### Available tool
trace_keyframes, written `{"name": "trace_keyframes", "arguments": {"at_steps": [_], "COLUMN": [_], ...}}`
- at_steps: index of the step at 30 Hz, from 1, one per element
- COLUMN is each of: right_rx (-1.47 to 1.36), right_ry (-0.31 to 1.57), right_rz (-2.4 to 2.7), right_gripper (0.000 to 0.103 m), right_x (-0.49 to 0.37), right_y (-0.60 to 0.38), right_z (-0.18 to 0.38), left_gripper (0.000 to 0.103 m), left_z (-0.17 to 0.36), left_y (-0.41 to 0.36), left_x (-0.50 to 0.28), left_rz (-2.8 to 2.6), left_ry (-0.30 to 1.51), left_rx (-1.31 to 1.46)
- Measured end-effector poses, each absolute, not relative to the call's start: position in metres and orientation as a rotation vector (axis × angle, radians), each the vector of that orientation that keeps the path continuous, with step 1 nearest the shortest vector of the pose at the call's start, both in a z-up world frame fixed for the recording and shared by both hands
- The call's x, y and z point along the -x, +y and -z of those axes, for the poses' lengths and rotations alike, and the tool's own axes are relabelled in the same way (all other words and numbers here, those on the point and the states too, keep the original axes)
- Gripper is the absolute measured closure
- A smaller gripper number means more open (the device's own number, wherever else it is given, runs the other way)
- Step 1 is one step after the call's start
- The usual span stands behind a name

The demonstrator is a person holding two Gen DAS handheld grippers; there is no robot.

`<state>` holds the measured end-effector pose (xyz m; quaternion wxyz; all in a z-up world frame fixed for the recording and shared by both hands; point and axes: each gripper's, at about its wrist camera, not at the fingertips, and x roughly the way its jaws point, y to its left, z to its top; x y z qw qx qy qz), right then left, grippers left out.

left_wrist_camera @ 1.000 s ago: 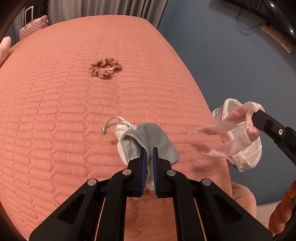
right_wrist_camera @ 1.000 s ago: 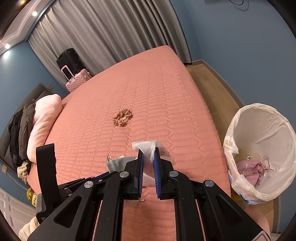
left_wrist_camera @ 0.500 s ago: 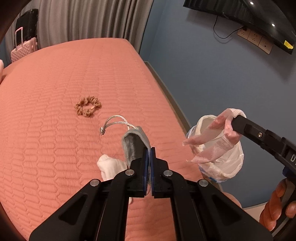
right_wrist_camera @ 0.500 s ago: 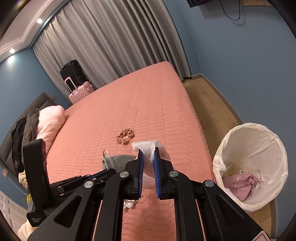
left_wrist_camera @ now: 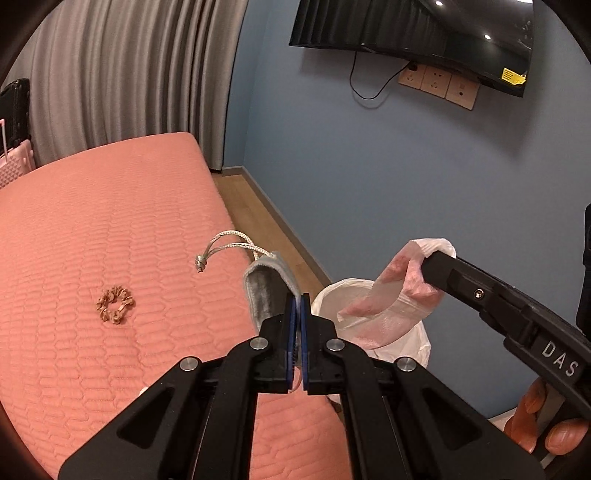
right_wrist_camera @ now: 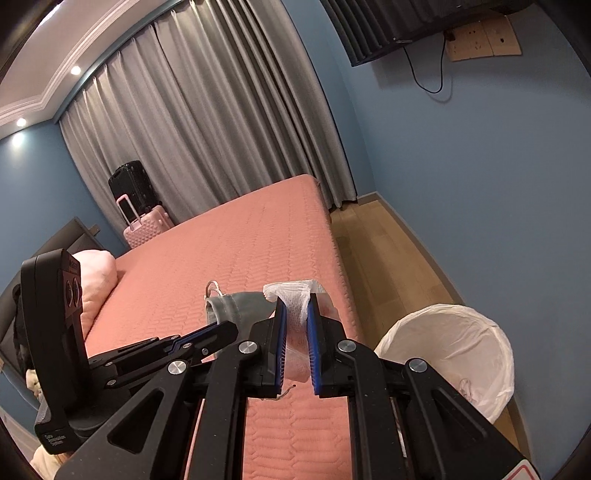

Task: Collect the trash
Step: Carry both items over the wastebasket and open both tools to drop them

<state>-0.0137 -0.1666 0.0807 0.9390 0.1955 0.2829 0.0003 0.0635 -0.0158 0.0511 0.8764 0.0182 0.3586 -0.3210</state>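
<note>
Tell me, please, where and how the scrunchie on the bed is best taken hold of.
Probably pinch one side of the scrunchie's ruffled ring, coming from straight above. It lies flat on the bed with an open middle, so one finger can drop inside the loop and one outside.

Blue walls (right_wrist_camera: 461,184) meet a wood floor (right_wrist_camera: 384,251). Grey curtains (right_wrist_camera: 207,140) hang behind a bed (left_wrist_camera: 92,229) with a quilted salmon cover. A TV (left_wrist_camera: 413,33) hangs above sockets (left_wrist_camera: 436,83). Suitcases (right_wrist_camera: 140,210) stand by the curtains; ceiling spotlights (right_wrist_camera: 75,69) glow.
</note>
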Motion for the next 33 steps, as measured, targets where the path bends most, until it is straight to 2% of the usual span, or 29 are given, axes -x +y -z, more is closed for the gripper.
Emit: {"name": "trace_keyframes", "arguments": {"at_steps": [16, 33], "right_rx": [-0.405, -0.424], "right_ry": [0.662, 0.752], "right_rz": [0.145, 0.194], "right_gripper": [0.093, 0.093], "right_x": [0.048, 0.031], "right_y": [-0.23, -0.255], "right_z": [-0.042, -0.003], "left_gripper": [0.101, 0.1], "left_z": [-0.035, 0.002], "left_y": [-0.103, -0.151], "left_x": [-0.041, -0.052], "left_rz": [0.81, 0.841], "left_ry": [0.777, 0.858], "left_rx": [-0.138, -0.198]}}
